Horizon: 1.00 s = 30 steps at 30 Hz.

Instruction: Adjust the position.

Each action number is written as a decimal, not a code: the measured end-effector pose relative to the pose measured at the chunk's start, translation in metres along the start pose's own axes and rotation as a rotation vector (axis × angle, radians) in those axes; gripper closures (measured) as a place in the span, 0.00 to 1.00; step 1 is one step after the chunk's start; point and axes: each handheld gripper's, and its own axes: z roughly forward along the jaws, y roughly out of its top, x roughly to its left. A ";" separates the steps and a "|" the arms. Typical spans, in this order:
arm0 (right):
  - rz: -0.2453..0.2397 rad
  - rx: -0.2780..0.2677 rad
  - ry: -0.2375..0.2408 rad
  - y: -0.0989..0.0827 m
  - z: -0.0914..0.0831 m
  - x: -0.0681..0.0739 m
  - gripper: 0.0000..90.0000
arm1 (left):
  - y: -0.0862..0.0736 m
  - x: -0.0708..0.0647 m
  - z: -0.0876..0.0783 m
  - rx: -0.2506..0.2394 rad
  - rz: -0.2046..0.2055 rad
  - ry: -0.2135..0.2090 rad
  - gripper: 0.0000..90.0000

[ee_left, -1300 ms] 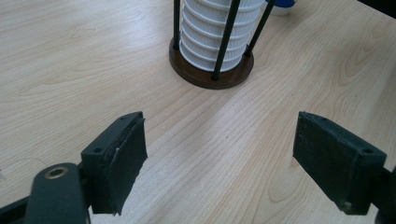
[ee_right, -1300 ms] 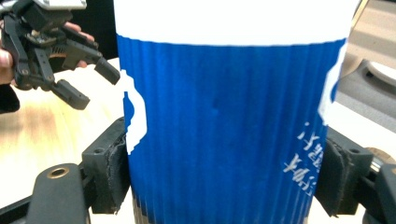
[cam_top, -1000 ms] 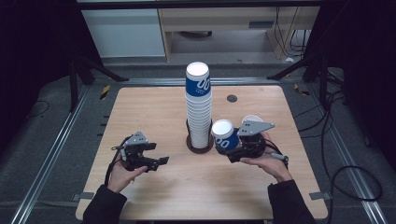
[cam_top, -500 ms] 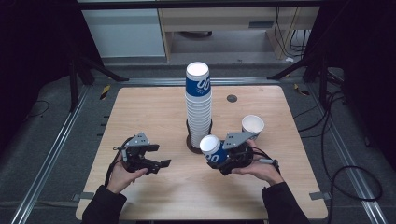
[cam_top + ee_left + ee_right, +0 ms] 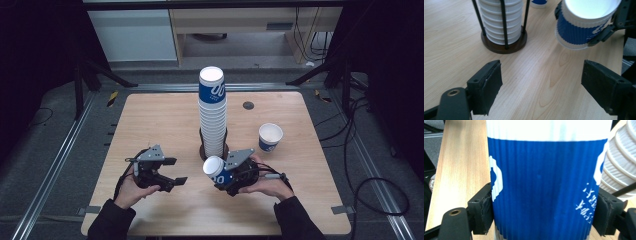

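Note:
A blue and white ribbed paper cup (image 5: pixel 215 171) (image 5: pixel 544 185) (image 5: pixel 584 23) hangs tilted just above the table, mouth toward the left, with my right gripper (image 5: pixel 227 173) (image 5: pixel 544 215) shut on its sides. Behind it a tall stack of the same cups (image 5: pixel 212 115) (image 5: pixel 500 20) stands in a dark round holder with thin upright rods. Another single cup (image 5: pixel 270 137) stands upright on the table to the right. My left gripper (image 5: pixel 172 172) (image 5: pixel 541 85) rests low at the front left, open, with nothing between its pads, pointing toward the held cup.
The wooden table (image 5: pixel 160 120) has a small dark round fitting (image 5: pixel 248 105) near its back edge. Metal rails and cables run along both sides of the table on the floor.
My right gripper has carried its cup forward, down and to the left, past the stack's base. A second cup now stands alone at the right. The left gripper has stayed put.

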 end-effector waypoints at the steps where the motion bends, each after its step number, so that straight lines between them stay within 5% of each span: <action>1: 0.001 0.003 0.003 0.000 0.001 0.001 0.22 | 0.000 -0.001 0.001 0.001 0.003 -0.009 0.18; 30: -0.098 0.038 0.080 0.016 0.045 0.020 0.22 | 0.010 -0.023 0.025 0.083 0.073 -0.103 0.17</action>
